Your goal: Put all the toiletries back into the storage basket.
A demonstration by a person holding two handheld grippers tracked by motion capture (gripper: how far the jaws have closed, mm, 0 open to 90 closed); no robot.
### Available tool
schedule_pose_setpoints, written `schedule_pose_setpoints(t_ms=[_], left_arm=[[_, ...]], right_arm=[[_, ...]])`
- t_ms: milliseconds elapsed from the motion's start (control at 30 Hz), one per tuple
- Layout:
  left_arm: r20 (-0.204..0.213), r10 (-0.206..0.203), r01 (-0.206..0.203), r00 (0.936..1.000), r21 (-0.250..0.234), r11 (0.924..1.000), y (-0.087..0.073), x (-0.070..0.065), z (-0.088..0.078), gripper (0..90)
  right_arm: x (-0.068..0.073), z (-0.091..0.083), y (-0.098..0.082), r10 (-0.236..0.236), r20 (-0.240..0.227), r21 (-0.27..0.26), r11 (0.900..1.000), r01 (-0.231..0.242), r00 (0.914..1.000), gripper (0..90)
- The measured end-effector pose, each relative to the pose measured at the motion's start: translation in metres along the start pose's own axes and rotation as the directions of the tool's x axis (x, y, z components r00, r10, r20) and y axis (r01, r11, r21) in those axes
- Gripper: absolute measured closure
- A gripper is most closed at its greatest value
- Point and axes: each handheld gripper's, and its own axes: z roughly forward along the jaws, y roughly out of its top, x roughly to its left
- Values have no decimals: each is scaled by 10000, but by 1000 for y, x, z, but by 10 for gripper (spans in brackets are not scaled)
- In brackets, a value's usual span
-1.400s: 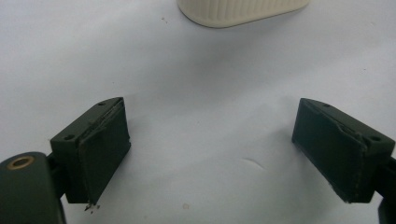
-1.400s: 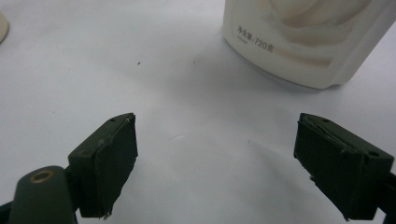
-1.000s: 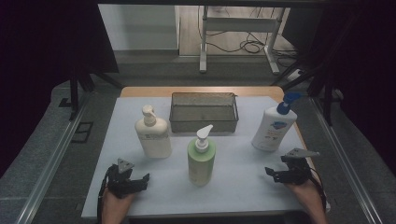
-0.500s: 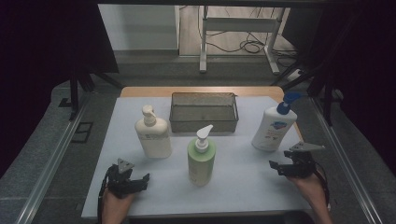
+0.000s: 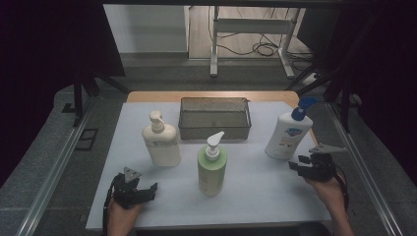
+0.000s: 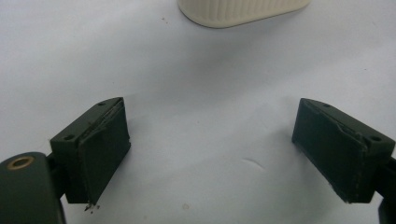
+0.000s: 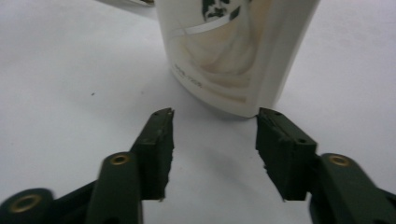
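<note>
Three pump bottles stand on the white table [image 5: 255, 196]. A cream bottle [image 5: 161, 140] is at the left, a green one [image 5: 212, 164] in the middle, and a white bottle with a blue pump [image 5: 288, 130] at the right. My left gripper [image 5: 147, 189] rests open near the front left; the cream bottle's base [image 6: 243, 11] lies ahead of its fingers [image 6: 100, 147]. My right gripper [image 5: 297, 164] is open just in front of the white bottle [image 7: 233, 51], its fingertips [image 7: 161, 123] almost at the bottle's base. Nothing is held.
A dark wire mesh basket [image 5: 215, 118] sits at the back centre of the table. A wooden tabletop edge [image 5: 211, 96] shows behind the white mat. Metal rails [image 5: 54, 167] run along both sides.
My right gripper has moved forward and slightly up the table toward the white bottle with the blue pump. The left gripper has stayed put.
</note>
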Motion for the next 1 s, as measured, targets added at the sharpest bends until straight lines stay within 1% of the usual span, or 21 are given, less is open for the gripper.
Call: schedule_pose_setpoints(t_ms=[100,167,200,233,267,367,467,633,800,1000], left_arm=[[-4,-7,7,10000,-5,10000,0,0,0,106],[0,-2,2,10000,1,10000,0,0,0,106],[0,0,0,10000,1,10000,0,0,0,106],[-1,-2,2,10000,0,10000,0,0,0,106],[0,1,-1,10000,1,10000,0,0,0,106],[1,2,-2,10000,2,10000,0,0,0,106],[1,-1,1,10000,2,10000,0,0,0,106],[-1,20,-20,10000,2,10000,0,0,0,106],[0,20,-20,10000,3,10000,0,0,0,106],[2,18,-18,10000,1,10000,0,0,0,106]], right_arm=[[-3,0,2,-7,18,68,10000,7,10000,572],[-6,1,3,65,31,83,9999,-65,10000,610],[-7,1,4,169,16,53,9998,-169,9999,649],[-10,1,5,259,92,46,9997,-259,9996,714],[-10,1,5,259,92,46,9997,-259,9996,714],[-13,2,6,329,252,29,9995,-330,9991,811],[-17,4,8,380,422,-87,9993,-376,9984,884],[-25,7,13,452,771,-74,9990,-448,9960,897],[-37,11,18,667,937,-72,9978,-663,9934,897],[-48,21,24,969,809,-157,9953,-959,9920,896]])
